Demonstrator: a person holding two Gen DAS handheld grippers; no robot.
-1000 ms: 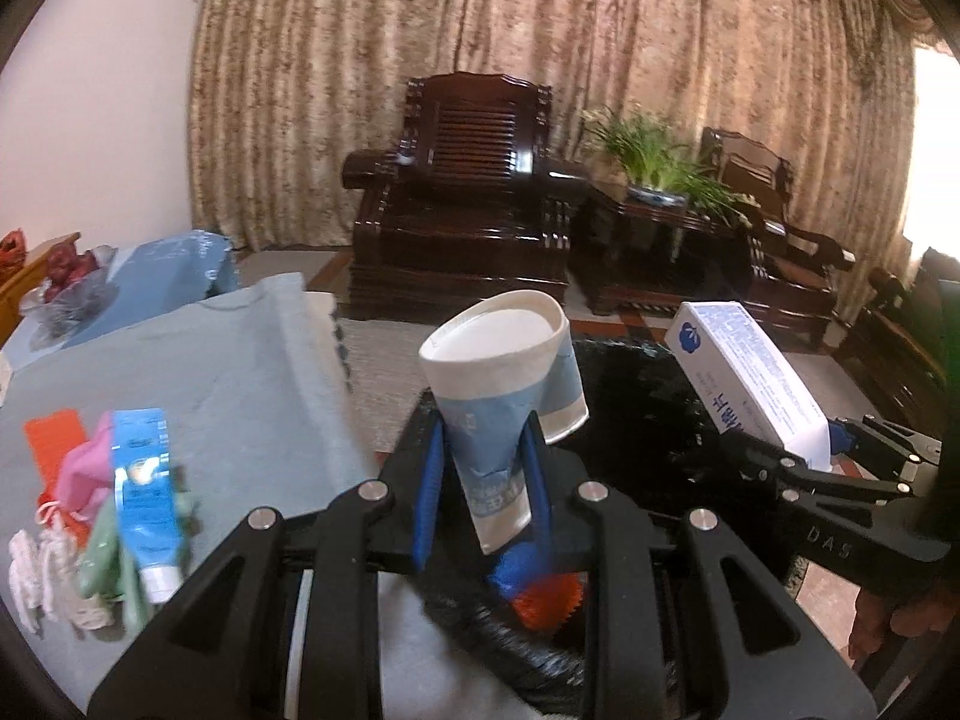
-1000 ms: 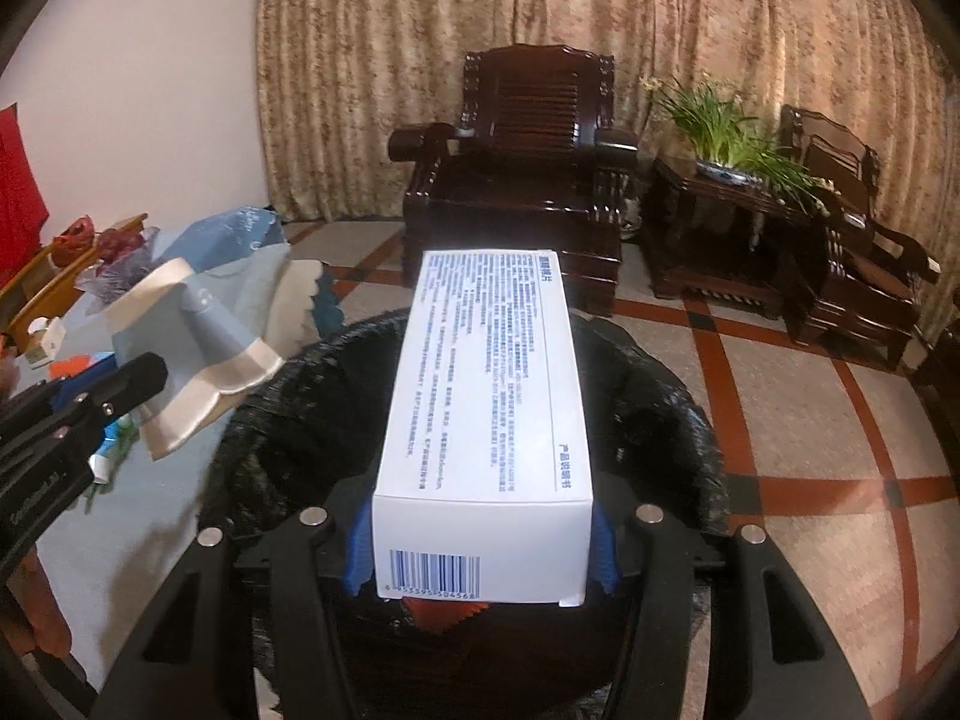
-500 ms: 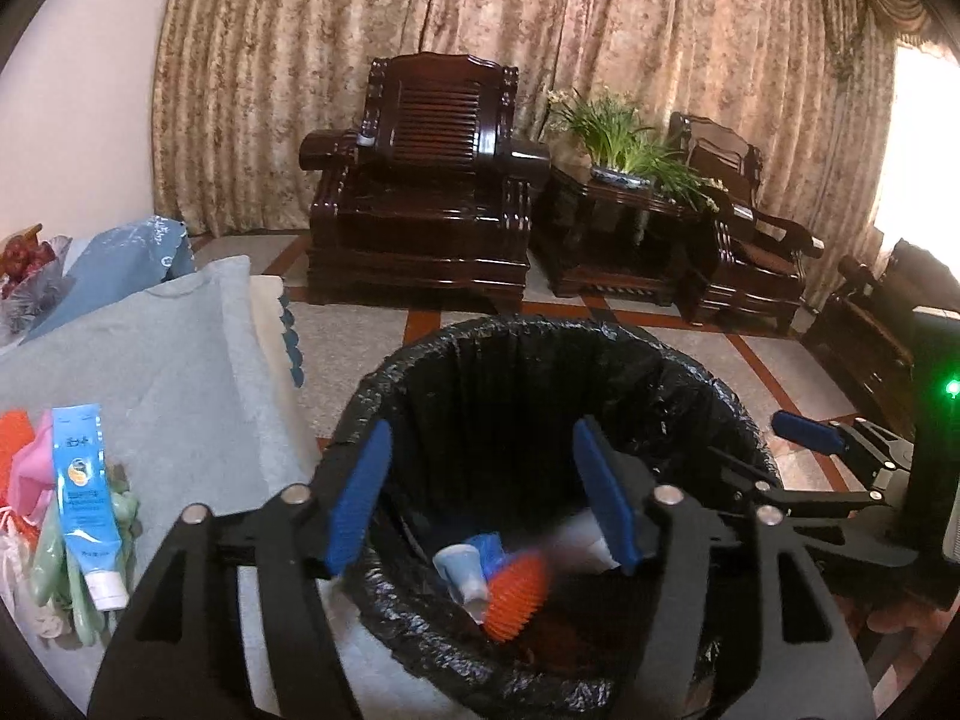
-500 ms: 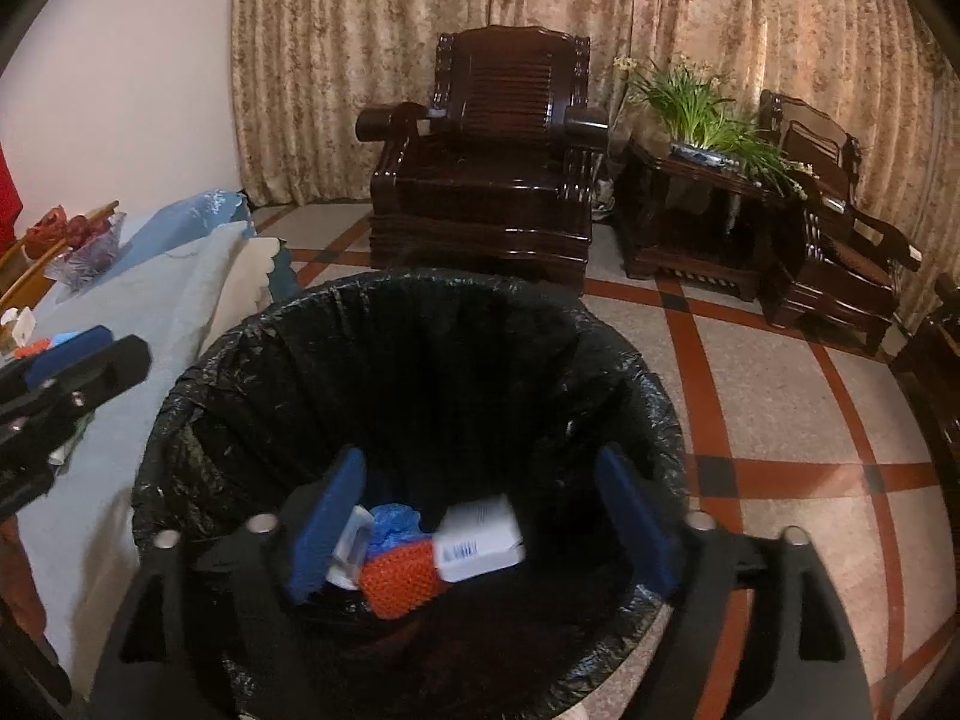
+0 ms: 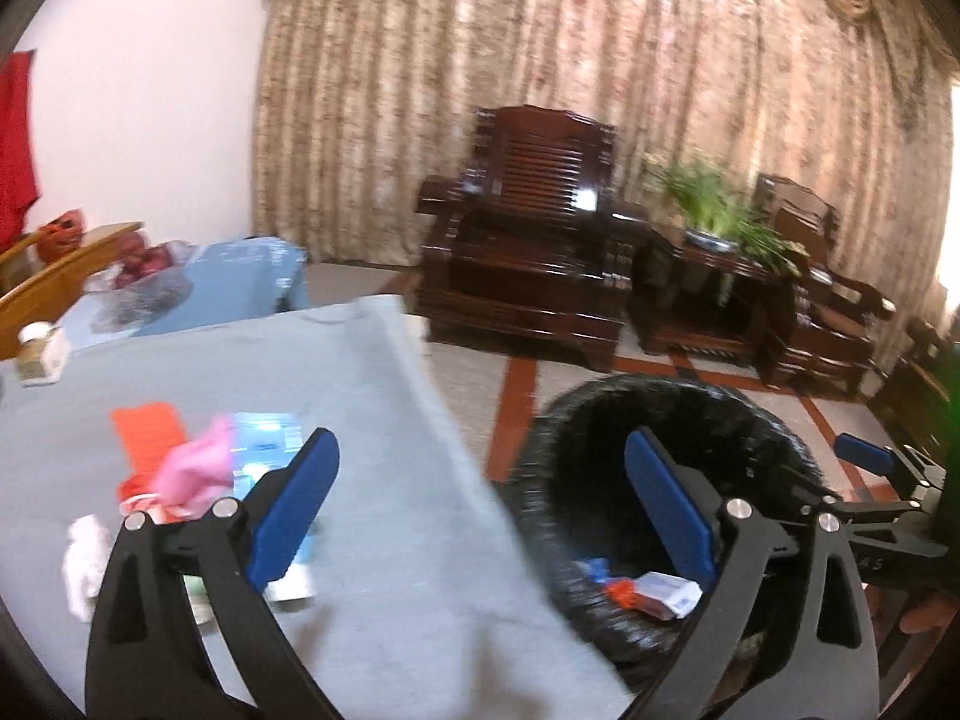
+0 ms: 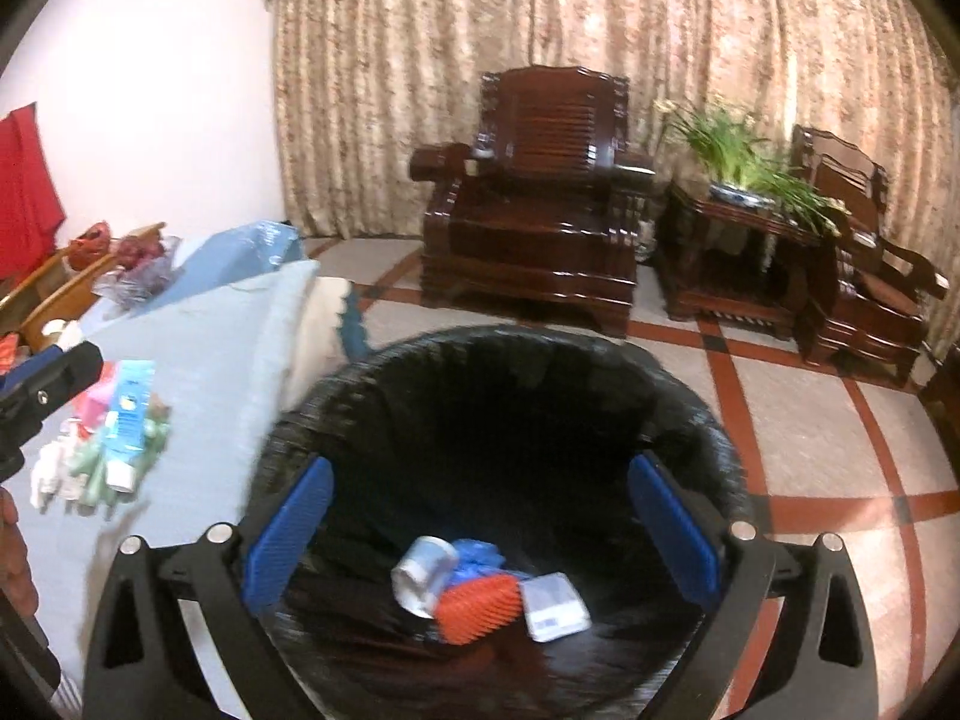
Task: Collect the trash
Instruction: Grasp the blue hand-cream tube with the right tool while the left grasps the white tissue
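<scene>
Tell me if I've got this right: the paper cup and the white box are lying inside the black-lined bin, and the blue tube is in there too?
Not quite. The paper cup and white box lie in the bin, but the blue tube lies on the grey cloth beside it, as the right wrist view shows.

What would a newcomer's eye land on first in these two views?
The black-lined trash bin fills the right wrist view, with a paper cup, an orange brush and a white box at its bottom. Left of it, bright litter lies on the blue-grey tablecloth.
</scene>
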